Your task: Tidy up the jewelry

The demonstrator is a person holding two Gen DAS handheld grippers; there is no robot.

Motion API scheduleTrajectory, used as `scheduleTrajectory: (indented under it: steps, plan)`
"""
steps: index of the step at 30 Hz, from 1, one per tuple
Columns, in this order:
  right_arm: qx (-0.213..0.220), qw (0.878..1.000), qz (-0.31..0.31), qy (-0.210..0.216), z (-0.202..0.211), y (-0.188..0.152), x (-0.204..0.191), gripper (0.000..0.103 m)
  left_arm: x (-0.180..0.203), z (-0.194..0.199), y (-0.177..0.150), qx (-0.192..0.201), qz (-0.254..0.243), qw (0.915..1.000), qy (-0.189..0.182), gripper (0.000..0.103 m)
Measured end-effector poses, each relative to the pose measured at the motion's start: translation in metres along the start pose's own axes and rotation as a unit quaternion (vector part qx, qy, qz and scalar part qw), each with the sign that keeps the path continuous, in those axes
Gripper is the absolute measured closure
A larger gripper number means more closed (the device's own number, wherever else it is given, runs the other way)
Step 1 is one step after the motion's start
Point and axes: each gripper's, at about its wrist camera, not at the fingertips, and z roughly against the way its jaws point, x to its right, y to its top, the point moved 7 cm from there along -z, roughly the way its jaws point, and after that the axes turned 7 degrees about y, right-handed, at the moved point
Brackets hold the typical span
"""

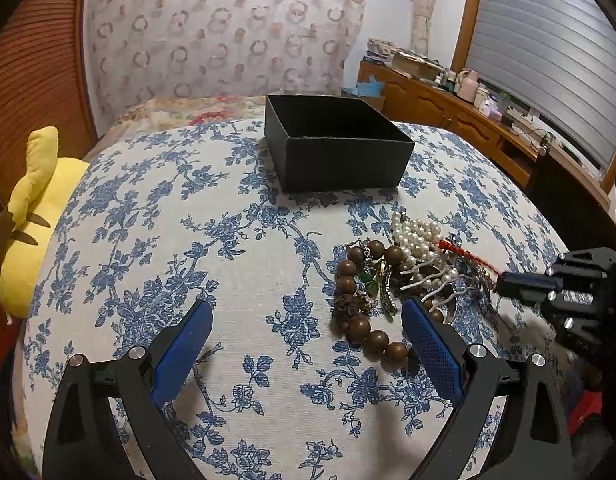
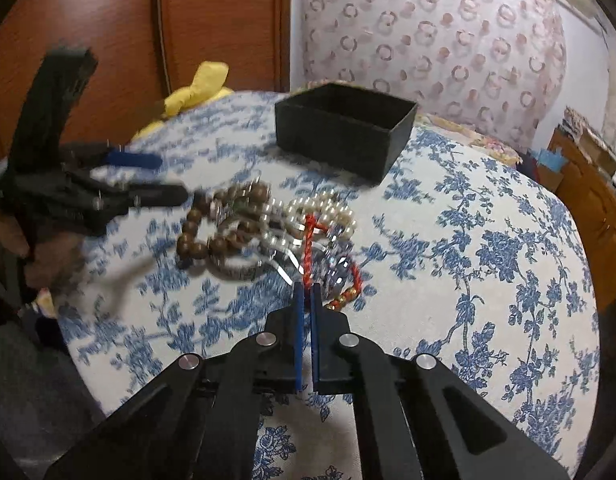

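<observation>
Nearly all the jewelry (image 1: 404, 276) is still lying in a tangled heap on the floral tabletop (image 1: 236, 240), just in front of the black box (image 1: 336, 148), whose inside is looking almost empty, so the sorting is judged barely begun. Right tool (image 2: 307, 292) is pinching a red cord (image 2: 308, 252) at the heap's edge; left tool (image 1: 308, 320) is hovering beside the wooden beads (image 1: 360, 312), fingers spread wide.

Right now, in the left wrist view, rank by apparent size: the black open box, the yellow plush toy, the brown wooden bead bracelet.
1. Black open cardboard box, largest.
2. Yellow plush toy, partly cut off at the frame's edge, so unsure.
3. Brown wooden bead bracelet, smallest, though nearest the camera.
</observation>
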Motion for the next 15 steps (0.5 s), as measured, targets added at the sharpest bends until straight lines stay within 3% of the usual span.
scheduleTrajectory:
  steps: [6, 15]
  plan:
    - [0.051, 0.998, -0.029, -0.014, 0.016, 0.026, 0.025, 0.100, 0.005, 0.000, 0.007, 0.002, -0.006, 1.0000, -0.005, 0.011]
    - [0.068, 0.993, -0.073, -0.067, 0.019, 0.035, 0.077, 0.100, 0.043, 0.000, 0.029, 0.008, -0.044, 0.9985, -0.032, 0.011]
